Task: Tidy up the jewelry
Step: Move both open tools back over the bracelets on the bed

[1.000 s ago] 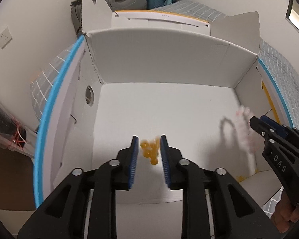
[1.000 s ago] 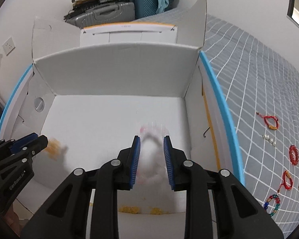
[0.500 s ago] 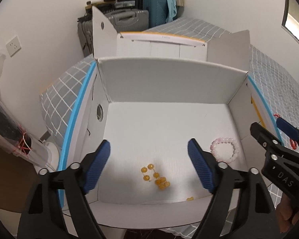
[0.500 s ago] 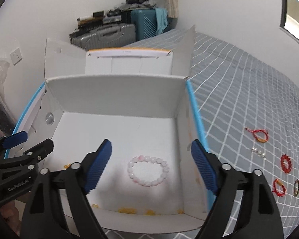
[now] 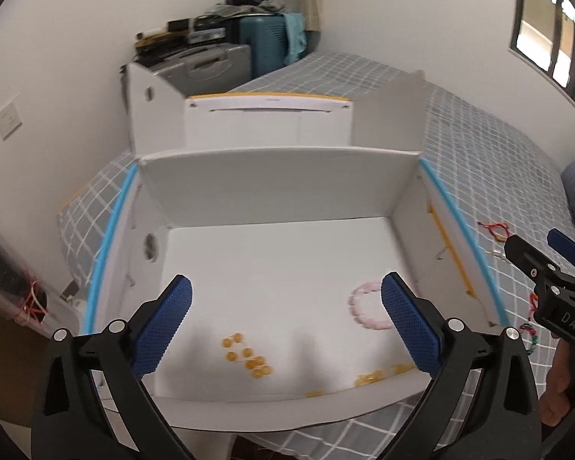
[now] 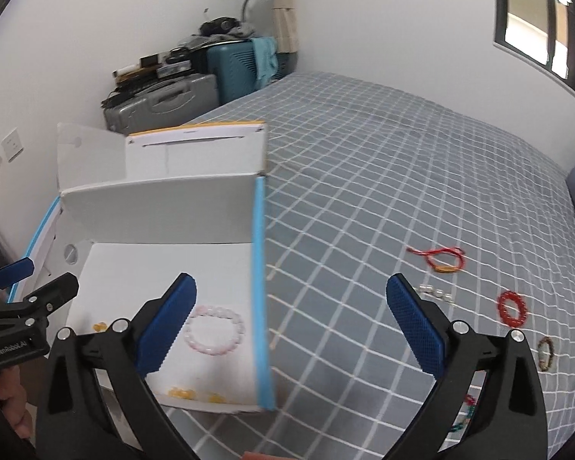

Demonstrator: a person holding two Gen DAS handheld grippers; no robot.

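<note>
A second ago both tools were pinched narrow inside the white box [image 5: 280, 188], the left around amber beads and the right around the pink bracelet. Now the left tool [image 5: 286, 326] and the right tool [image 6: 292, 324] both stand wide apart and hold nothing, and both have pulled back above the box. The right tool has also swung off toward the bed [image 6: 383, 176], so the box's blue-edged wall [image 6: 258, 287] now runs between its fingers.

The amber bead bracelet [image 5: 247, 358] lies loose on the box floor between the left tool's fingers, nearer the left one; about eight beads can be counted. More amber beads [image 5: 370, 375] lie along the near wall, too blurred to count. One pink bracelet [image 5: 366, 306] rests on the floor, just inside the left tool's right finger; in the right view this pink bracelet [image 6: 214, 329] sits just beside that tool's left finger.

Only the right view shows the bed clearly. Ahead and to the right of the right tool lie one red cord bracelet [image 6: 442, 260], a short row of pearl-like beads [image 6: 435, 292], one red bead bracelet [image 6: 512, 308], one brown bracelet [image 6: 545, 352] and a multicoloured one [image 6: 465, 416] partly hidden behind the tool's arm. The left view catches only slivers of these beyond the box.
</note>
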